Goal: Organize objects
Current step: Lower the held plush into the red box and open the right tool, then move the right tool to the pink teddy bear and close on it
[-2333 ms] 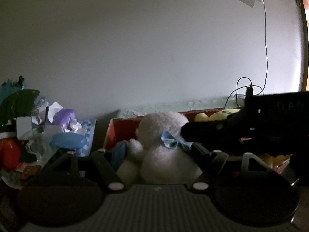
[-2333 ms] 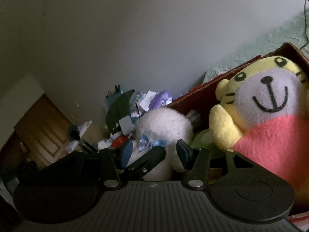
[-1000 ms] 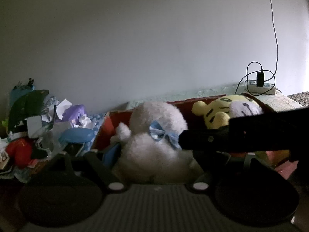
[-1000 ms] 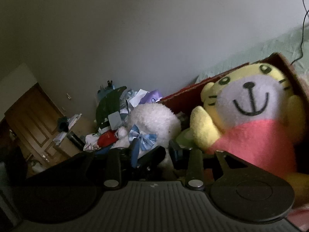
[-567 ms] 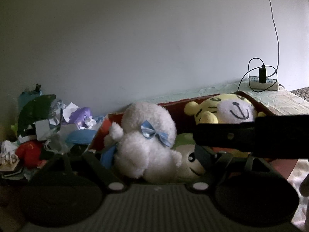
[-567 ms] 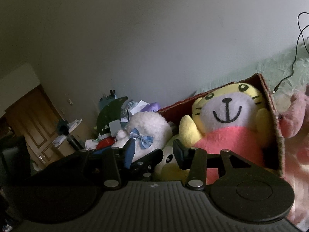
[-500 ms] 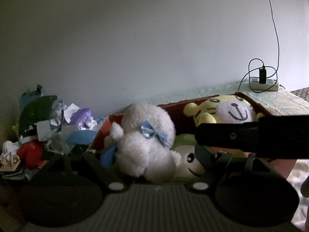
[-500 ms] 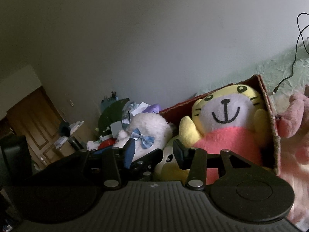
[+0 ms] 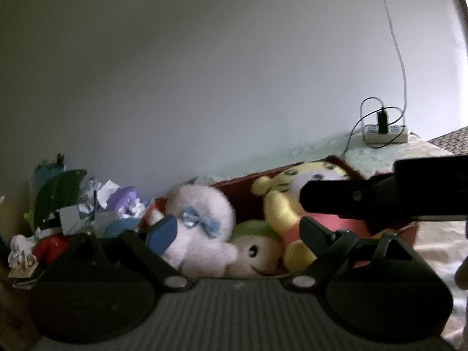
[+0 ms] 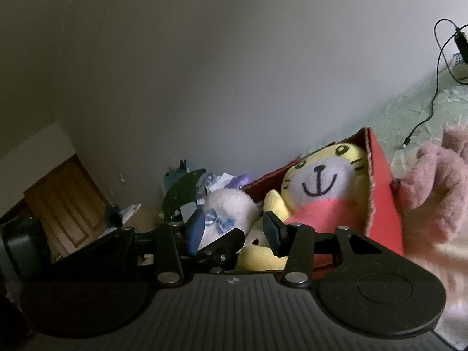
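A red cardboard box (image 9: 248,182) holds a white plush with a blue bow (image 9: 201,207), a green-capped plush face (image 9: 254,248) and a yellow tiger plush in a red shirt (image 9: 288,204). My left gripper (image 9: 237,234) is open just in front of the box, nothing between its fingers. The right gripper's black finger (image 9: 345,200) crosses in front of the tiger. In the right wrist view my right gripper (image 10: 234,231) is open before the white plush (image 10: 231,207) and tiger (image 10: 318,181), inside the red box (image 10: 383,199). A pink plush (image 10: 433,181) lies outside, right of the box.
A pile of clutter (image 9: 67,207) with a dark green piece, papers and a red toy lies left of the box. A power strip with cables (image 9: 384,134) rests on the pale green sheet (image 9: 327,146) by the wall. A wooden door (image 10: 64,204) is far left.
Both grippers have drawn back from the box. The white plush, earlier between the left fingers, now lies farther off in the box. The pink plush has come into the right view.
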### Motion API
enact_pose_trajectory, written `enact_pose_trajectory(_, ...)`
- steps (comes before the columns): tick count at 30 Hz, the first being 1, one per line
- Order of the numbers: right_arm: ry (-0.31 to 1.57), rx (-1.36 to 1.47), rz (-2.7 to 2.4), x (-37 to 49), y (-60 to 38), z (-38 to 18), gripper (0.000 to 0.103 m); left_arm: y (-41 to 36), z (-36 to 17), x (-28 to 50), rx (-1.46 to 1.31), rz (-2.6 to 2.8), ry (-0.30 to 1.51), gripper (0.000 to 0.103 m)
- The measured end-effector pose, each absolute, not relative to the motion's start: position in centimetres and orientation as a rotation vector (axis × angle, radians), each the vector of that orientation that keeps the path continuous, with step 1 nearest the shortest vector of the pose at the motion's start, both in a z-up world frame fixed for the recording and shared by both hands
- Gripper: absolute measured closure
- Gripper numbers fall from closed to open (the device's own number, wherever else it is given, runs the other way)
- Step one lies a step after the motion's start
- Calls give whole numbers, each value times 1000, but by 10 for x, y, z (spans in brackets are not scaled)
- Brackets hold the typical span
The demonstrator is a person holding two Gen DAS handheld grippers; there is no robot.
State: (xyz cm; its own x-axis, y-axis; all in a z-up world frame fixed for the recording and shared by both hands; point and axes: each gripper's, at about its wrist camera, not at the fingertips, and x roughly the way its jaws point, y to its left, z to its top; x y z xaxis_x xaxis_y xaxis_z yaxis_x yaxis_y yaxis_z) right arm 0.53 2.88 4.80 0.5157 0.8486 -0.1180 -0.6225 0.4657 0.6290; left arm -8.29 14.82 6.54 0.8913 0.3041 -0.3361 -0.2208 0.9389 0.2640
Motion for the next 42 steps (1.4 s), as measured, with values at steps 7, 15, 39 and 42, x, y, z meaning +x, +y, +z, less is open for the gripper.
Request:
enact_pose_trajectory(7,424,600,914,2,4,48,54,120,71,-87,238,211,353,12)
enact_pose_trajectory(15,404,636,889,-3,-26,43,54,97,69,-89,234,170,361,12)
enact_pose_trajectory(39,514,784,625,49,-140,-39,53,2,5,-93,164,-298,289,12)
enact_pose_trajectory(42,552,762,614,60,-140,-50,53,4,-8,-82,152,-316,334,12)
